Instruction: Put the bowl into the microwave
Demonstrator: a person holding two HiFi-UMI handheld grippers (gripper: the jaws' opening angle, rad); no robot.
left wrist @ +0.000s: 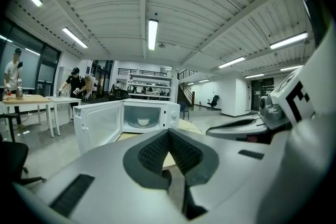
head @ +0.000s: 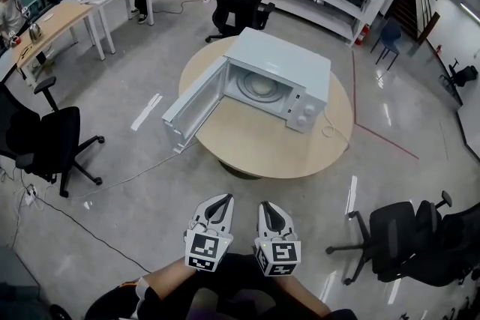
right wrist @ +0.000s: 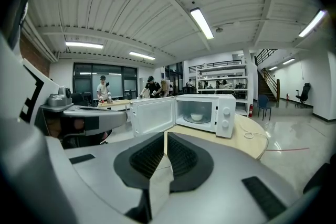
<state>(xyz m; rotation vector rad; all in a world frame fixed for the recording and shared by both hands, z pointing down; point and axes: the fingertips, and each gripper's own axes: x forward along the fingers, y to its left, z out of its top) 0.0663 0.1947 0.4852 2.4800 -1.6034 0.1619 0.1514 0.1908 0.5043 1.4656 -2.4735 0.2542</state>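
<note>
Bowl (right wrist: 197, 117) inside open microwave (head: 281, 65); left tongs (head: 220, 201), right tongs (head: 268, 207) both closed, empty

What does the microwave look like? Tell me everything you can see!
The microwave is a white box sitting on the round wooden table. Its door hangs wide open. Two knobs sit on its front panel. A white bowl rests inside. A cord lies beside it.
</note>
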